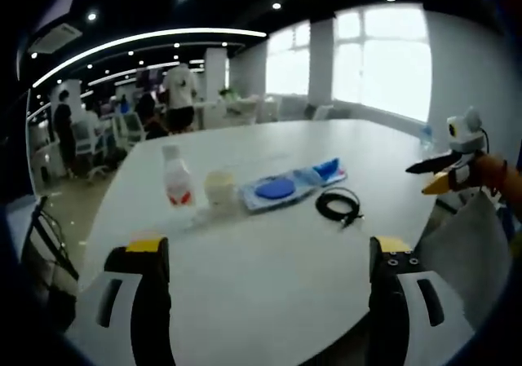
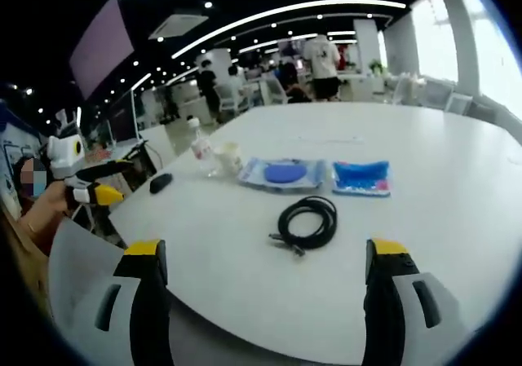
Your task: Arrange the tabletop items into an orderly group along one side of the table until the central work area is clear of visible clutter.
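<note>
My right tool (image 2: 267, 280) stands nearest the lens, its yellow-tipped jaws spread wide and holding nothing above the near edge of the white counter (image 2: 457, 187). Just ahead of it, between the jaw lines, lies the coiled black cable (image 2: 307, 222), the closest of the task's things. Beyond the coil, a row runs across the counter: a clear bottle with a red label (image 2: 201, 154), a pale cup (image 2: 229, 157) touching or just beside it, a packet with a blue disc (image 2: 284, 173), and a blue packet (image 2: 361, 178). A small dark object (image 2: 161, 183) sits apart near the counter's edge on the side of my left tool (image 2: 91, 188), which enters the right gripper view from the left.

In the left gripper view, my left tool (image 1: 269, 260) is likewise wide and empty; the bottle (image 1: 176, 180) and the cup (image 1: 218, 191) lie nearest it, the cable (image 1: 338, 205) farther toward my right tool (image 1: 436, 177).

Judgement: the cable, straight ahead of the right tool, suits that hand. No label writing is legible.
</note>
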A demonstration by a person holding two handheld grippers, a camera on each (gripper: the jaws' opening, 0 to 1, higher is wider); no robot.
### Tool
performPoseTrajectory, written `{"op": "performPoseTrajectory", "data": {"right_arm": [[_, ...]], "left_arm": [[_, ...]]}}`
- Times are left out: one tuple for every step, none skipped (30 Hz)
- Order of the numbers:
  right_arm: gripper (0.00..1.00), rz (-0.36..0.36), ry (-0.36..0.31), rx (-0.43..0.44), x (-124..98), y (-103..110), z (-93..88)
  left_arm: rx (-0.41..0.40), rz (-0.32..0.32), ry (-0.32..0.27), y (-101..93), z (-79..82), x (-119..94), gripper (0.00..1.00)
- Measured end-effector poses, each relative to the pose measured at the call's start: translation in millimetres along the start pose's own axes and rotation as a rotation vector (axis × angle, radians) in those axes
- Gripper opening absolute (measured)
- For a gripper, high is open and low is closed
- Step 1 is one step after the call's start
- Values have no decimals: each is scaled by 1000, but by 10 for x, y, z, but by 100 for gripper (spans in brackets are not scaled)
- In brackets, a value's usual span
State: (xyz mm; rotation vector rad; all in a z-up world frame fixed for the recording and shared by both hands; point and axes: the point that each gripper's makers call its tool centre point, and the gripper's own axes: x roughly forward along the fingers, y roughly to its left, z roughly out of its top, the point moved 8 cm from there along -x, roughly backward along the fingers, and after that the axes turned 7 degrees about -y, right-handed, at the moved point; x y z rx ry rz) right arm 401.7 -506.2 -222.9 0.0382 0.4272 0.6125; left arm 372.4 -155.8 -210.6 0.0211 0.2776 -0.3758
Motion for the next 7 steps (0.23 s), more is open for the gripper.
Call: {"op": "performPoseTrajectory", "data": {"right_arm": [[100,1,0,2,-4,-3,-6],[100,-1,0,3,-5,-4,-11],[100,-2,2,4,-3,-1,-18],[100,-3,2,3,-2,2,-22],[100,-2,2,4,3,0,-28],[100,1,4,5,6,4,-32],[100,3,6,4,8,12,-35]], "left_arm": [[-4,1,0,-3,-9,-2,99],[-5,2,-3,5,-21,3,99],[-10,1,-2,5,-33,6,99],[-14,2,2,4,-40,5,99],[-15,2,2,3,-45,5,99],[-15,-1,4,-1,-53,5,99],[-15,-2,7,-3,-58,4,99]]}}
